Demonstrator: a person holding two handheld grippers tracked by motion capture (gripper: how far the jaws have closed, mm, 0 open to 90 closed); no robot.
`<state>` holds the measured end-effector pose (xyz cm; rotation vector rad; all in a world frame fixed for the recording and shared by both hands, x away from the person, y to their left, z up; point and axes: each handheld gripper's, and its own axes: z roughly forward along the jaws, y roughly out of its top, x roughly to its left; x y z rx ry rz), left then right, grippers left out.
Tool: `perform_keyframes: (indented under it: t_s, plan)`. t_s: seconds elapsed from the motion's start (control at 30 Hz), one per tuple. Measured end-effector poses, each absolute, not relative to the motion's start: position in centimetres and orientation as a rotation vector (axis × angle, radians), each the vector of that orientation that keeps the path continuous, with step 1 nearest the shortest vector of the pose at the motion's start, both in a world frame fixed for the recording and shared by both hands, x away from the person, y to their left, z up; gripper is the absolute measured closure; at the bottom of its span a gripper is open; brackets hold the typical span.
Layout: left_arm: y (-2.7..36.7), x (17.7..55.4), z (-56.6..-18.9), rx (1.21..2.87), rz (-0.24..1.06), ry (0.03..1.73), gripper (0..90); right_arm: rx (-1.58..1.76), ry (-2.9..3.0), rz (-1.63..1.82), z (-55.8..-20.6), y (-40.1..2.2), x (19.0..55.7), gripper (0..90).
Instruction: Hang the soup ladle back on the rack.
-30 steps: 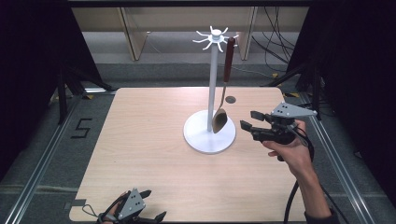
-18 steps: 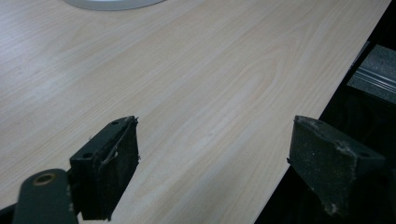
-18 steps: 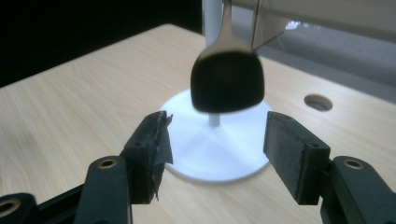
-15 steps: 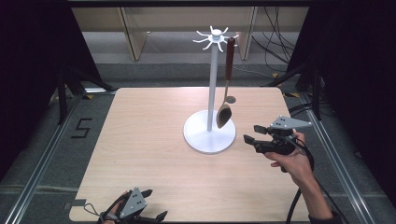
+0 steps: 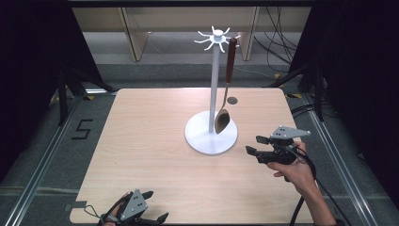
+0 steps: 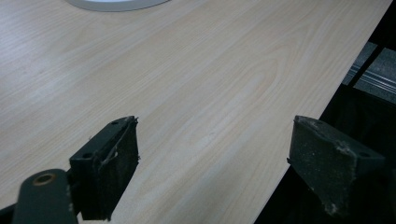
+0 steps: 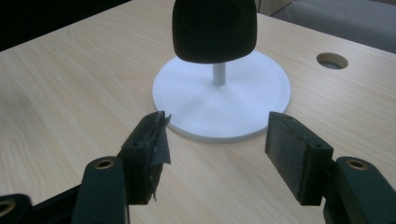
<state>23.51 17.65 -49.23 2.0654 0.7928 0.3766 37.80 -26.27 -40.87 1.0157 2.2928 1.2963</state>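
A white hook stand [image 5: 214,80] rises from a round base [image 5: 202,139] at the table's middle. A spoon with a brown handle [image 5: 222,120] hangs from one hook, its bowl just above the base. My right gripper [image 5: 254,145] is held low over the table to the right of the base, pointing at it. Its jaws have just been opening and stand open with nothing between them. In the right gripper view [image 7: 217,144] the spoon's dark bowl [image 7: 215,28] hangs ahead over the base [image 7: 243,107]. My left gripper [image 5: 156,206] rests open and empty at the near edge [image 6: 215,158].
A small round hole [image 5: 232,100] sits in the wooden table [image 5: 150,141] behind the stand. Dark floor, metal rails and cables surround the table. The left gripper's right jaw hangs past the table's edge [image 6: 308,126].
My right gripper has sunk towards the table and drawn back a little from the stand. The spoon stays hanging on its hook. The left gripper has not moved.
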Motion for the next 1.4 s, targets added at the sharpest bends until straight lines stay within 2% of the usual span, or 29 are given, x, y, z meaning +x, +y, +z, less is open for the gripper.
perform_keyframes:
  t_s: [0.23, 0.27, 1.23, 1.4]
  plan:
    - [18.0, 23.4, -49.2, 2.096, 0.384, 0.789, 15.3, 1.047, 2.295, 1.266, -41.6, -26.1, 37.0, 38.8]
    - [17.9, 23.3, -49.4, 2.055, 0.377, 0.806, 15.2, 1.048, 2.287, 1.272, -41.7, -26.0, 37.0, 38.5]
    - [18.0, 23.4, -49.3, 2.087, 0.397, 0.795, 15.3, 1.033, 2.352, 1.250, -45.3, -26.4, 34.3, 31.9]
    - [17.9, 23.3, -49.3, 2.053, 0.381, 0.806, 15.2, 1.054, 2.375, 1.237, -46.3, -26.5, 33.8, 31.5]
